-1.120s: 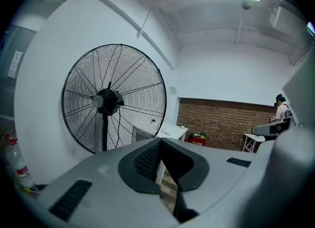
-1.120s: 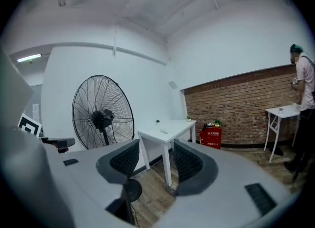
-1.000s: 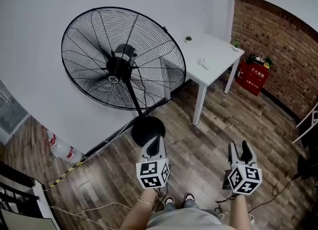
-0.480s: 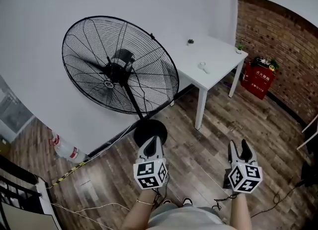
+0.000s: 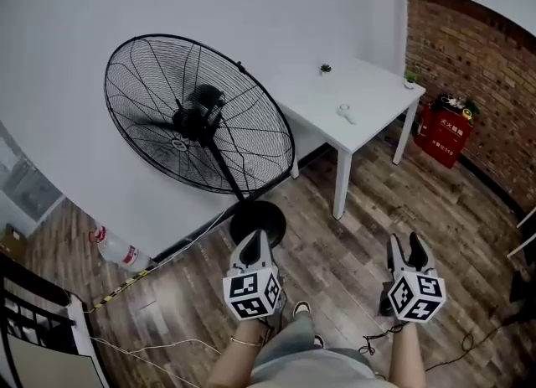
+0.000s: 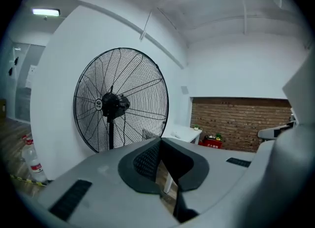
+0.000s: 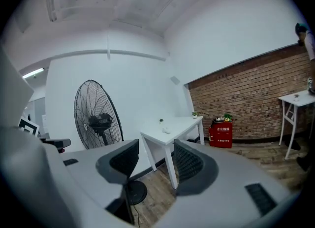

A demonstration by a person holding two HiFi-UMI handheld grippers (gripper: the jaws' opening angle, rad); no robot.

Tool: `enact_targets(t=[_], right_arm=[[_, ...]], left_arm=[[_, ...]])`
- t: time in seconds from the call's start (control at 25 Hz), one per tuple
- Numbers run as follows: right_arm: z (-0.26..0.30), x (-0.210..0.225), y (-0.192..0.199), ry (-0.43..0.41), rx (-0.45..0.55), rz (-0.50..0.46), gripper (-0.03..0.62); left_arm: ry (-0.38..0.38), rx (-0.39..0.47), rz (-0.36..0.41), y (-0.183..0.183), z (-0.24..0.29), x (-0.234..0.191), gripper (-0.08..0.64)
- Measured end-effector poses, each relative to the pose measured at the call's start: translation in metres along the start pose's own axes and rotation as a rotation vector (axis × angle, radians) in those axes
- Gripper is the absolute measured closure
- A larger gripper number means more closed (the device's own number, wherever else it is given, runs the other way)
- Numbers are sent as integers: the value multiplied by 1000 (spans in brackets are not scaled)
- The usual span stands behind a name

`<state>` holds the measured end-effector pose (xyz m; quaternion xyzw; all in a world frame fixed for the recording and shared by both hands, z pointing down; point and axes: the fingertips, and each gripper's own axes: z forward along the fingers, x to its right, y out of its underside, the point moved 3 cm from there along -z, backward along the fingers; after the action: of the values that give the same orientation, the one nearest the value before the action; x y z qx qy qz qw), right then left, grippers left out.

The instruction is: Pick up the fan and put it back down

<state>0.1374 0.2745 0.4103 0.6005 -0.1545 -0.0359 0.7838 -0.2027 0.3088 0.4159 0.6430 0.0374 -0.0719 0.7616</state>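
I'd take the probably top-heavy black wire-caged pedestal fan [image 5: 199,118] by its stiff pole [image 5: 224,170]; left claw [image 5: 259,235] closed empty, right claw [image 5: 405,244] parted empty.

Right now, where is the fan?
In the head view, the fan stands upper left by the wall, left of the white table, ahead of the left gripper.

The fan [image 5: 198,118] is a cage of thin black wire, metal by its look, over a smooth black round base [image 5: 257,223]. Under it the floor [image 5: 352,252] is brown wood-grain planking; the table [image 5: 373,97] is smooth matt white, and the brick wall [image 5: 477,59] at far right is rough and red. The left gripper [image 5: 256,240] and right gripper [image 5: 407,245] look like matt grey plastic, with black ribbed pads [image 7: 189,165].
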Motion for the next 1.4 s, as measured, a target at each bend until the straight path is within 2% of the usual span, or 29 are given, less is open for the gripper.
enact_targets(t=[0.36,0.88,1.2,1.4], right_arm=[[35,20,1,26,-25,-2,367],[116,63,-48,108,3,-21,367],[188,71,-65,107,6,-2,365],[224,75,-70,95,-4,16,364]], left_arm=[[50,-16,6,7,50,20,549],[199,-10,17,-16,174,77,549],[301,-24,59,-28,250,112,549],[315,-49,64,-29,288,118,549]])
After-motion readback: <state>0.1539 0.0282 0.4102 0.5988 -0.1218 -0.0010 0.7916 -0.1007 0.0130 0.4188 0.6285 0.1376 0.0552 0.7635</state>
